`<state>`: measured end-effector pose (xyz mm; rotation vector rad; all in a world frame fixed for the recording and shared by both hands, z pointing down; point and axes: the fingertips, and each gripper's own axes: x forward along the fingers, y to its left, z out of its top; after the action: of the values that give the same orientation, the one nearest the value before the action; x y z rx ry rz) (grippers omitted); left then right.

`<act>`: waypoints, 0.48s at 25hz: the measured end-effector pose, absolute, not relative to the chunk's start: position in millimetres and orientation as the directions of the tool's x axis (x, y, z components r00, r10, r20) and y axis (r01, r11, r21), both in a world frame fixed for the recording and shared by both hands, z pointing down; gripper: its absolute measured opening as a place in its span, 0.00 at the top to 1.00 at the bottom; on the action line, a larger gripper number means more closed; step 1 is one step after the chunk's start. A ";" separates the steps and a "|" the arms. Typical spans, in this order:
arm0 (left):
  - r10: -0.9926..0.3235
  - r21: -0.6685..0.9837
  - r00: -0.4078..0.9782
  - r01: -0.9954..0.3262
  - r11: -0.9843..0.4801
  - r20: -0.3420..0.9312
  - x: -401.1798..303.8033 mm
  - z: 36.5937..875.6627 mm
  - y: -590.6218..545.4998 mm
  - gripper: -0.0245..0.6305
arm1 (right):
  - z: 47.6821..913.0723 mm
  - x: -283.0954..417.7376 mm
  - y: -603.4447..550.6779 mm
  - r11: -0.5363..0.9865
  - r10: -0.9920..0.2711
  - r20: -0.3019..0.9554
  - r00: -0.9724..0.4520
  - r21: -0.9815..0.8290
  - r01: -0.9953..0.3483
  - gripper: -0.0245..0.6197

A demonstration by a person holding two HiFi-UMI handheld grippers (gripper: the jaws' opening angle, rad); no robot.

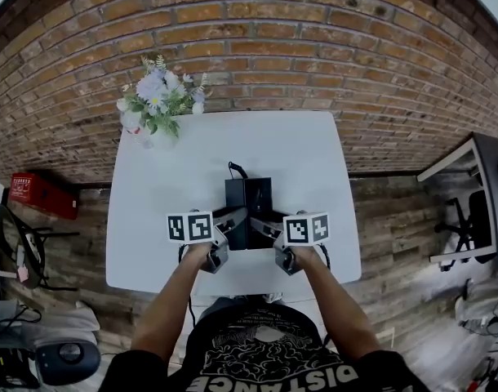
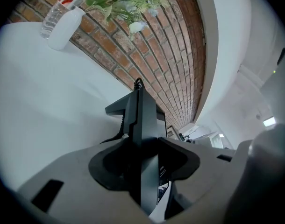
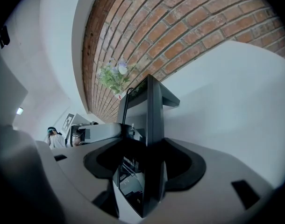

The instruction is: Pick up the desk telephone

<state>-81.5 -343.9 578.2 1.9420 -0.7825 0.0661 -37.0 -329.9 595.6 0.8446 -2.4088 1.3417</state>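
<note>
The telephone (image 1: 247, 196) stands upright near the middle of the white table (image 1: 306, 149), toward its front edge. The left gripper (image 2: 145, 161) has its jaws closed on the phone's left side. The right gripper (image 3: 147, 164) holds its jaws wide around the right side (no firm press shows). From the head view both grippers cover the phone's lower half, and its keys are unreadable. Bare table lies on each side and behind. The flowers (image 1: 157, 98) stand well apart at the far left corner.
</note>
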 end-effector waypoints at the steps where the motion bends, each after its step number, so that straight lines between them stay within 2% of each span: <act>1: -0.501 0.784 0.786 -0.548 -0.292 0.363 -82.3 575.5 -344.9 0.67 | 593.0 -37.5 -331.2 0.412 -0.365 0.476 -0.800 -0.688 -0.597 0.55; 12: -0.576 0.727 0.762 -0.570 -0.383 0.294 -80.2 518.1 -370.0 0.67 | 538.5 -35.4 -358.8 0.509 -0.432 0.402 -0.807 -0.630 -0.587 0.55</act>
<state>-80.2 -370.0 518.1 2.0692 -0.8576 -0.0097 -35.4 -358.8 538.5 0.8743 -2.5559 1.1792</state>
